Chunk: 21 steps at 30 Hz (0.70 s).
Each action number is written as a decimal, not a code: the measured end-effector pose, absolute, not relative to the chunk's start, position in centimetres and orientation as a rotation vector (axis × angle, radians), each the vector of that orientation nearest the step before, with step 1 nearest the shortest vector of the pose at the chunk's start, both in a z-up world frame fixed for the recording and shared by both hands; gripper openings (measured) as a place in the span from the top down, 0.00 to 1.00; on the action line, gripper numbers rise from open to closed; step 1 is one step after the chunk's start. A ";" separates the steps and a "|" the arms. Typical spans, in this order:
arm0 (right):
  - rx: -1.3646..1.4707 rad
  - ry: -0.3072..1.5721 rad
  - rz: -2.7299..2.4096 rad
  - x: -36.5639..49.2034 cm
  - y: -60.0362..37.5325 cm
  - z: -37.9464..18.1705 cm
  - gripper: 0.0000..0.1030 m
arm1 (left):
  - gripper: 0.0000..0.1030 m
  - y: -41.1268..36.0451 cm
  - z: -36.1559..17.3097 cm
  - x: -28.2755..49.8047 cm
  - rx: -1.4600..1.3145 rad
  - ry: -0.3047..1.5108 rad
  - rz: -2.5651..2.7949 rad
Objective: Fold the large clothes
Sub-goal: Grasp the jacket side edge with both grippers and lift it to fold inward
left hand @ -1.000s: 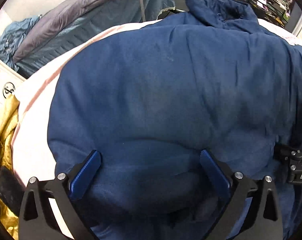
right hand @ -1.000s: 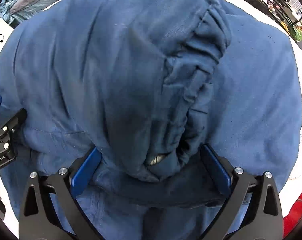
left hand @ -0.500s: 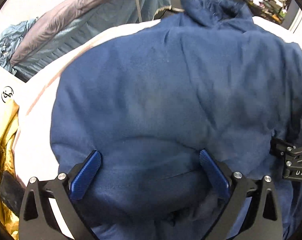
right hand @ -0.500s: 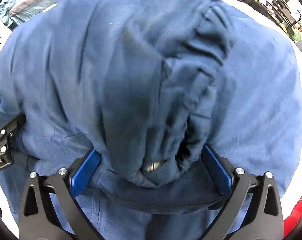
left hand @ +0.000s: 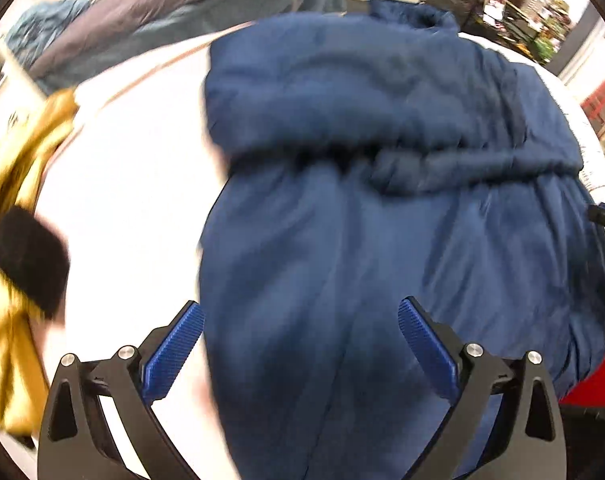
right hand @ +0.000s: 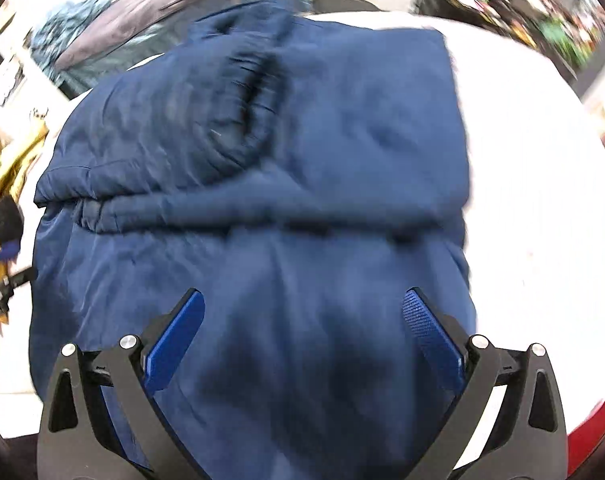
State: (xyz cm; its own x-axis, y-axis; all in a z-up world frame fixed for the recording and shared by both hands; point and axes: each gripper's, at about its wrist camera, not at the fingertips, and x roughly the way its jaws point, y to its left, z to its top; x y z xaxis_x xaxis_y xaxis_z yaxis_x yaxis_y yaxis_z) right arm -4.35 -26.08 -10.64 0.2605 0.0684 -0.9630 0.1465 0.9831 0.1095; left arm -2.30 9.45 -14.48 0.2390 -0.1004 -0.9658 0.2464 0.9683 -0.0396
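A large navy blue padded jacket (left hand: pixel 382 120) lies on a white table (left hand: pixel 134 200), its upper part folded down over the lower part with a puffy fold edge across the middle. It also shows in the right wrist view (right hand: pixel 302 140). My left gripper (left hand: pixel 300 320) is open, its blue pads over the jacket's near left edge. My right gripper (right hand: pixel 302 316) is open above the jacket's near part. Neither holds cloth. Both views are motion-blurred.
A gold garment (left hand: pixel 18 200) with a black cuff (left hand: pixel 26 256) lies at the table's left edge. A grey and teal duvet pile (left hand: pixel 162 12) sits behind. Shelves (left hand: pixel 502 4) stand at the back right. A red surface (right hand: pixel 598 420) lies beyond the table's right edge.
Both grippers have pulled back and up from the jacket. The fabric that was bunched between the fingers now lies folded over on the table, and white table shows on both sides.
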 end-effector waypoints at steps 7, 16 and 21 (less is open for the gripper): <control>0.241 1.368 -0.060 -9.4 -30.1 -11.2 0.05 | 0.19 13.5 -15.3 -6.3 0.072 1.373 -0.206; 0.329 1.413 -0.014 -12.7 -33.7 -12.0 0.05 | 0.25 15.4 -16.1 -9.3 0.047 1.419 -0.239; 0.438 1.427 0.021 -14.7 -35.2 -12.8 0.05 | 0.26 15.4 -17.2 -11.4 0.016 1.465 -0.303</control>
